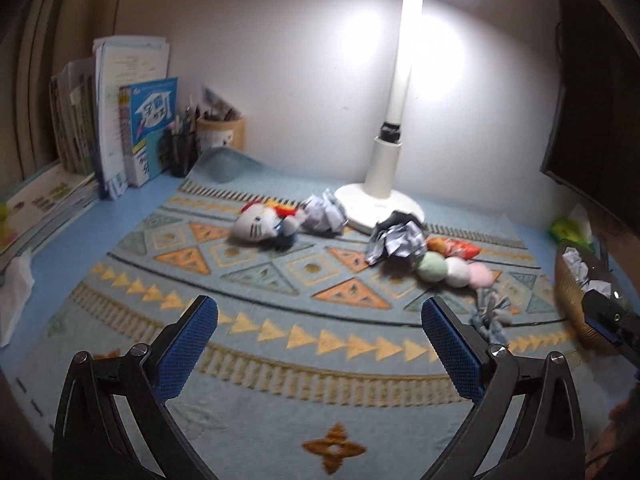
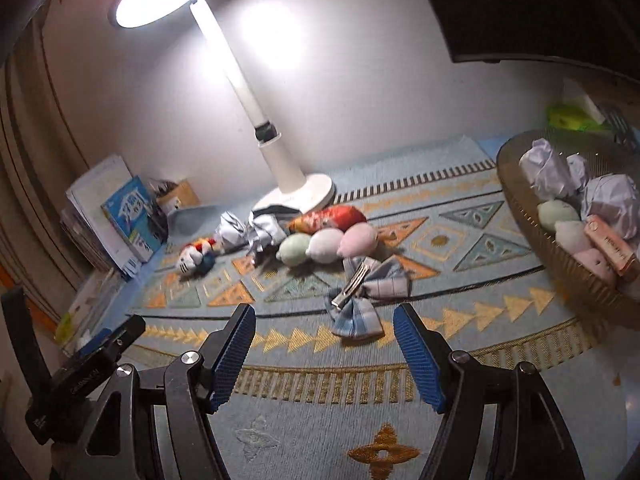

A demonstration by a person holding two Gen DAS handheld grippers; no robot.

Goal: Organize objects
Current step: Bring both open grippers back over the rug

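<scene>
Both jaws gape empty, left hand-held gripper (image 1: 320, 340) wider than right hand-held gripper (image 2: 324, 344), bare mat (image 2: 320, 420) beneath, basket (image 2: 560, 264) seemingly at its edge.

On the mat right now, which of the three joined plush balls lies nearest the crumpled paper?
The green ball, at the left end of the row in the right wrist view. The white ball sits in the middle, and the pink ball is farthest from the crumpled paper.

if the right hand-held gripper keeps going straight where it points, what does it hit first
Most likely the plaid bow hair clip, lying on the mat just ahead of the open right hand-held gripper; depth is hard to judge.
</scene>
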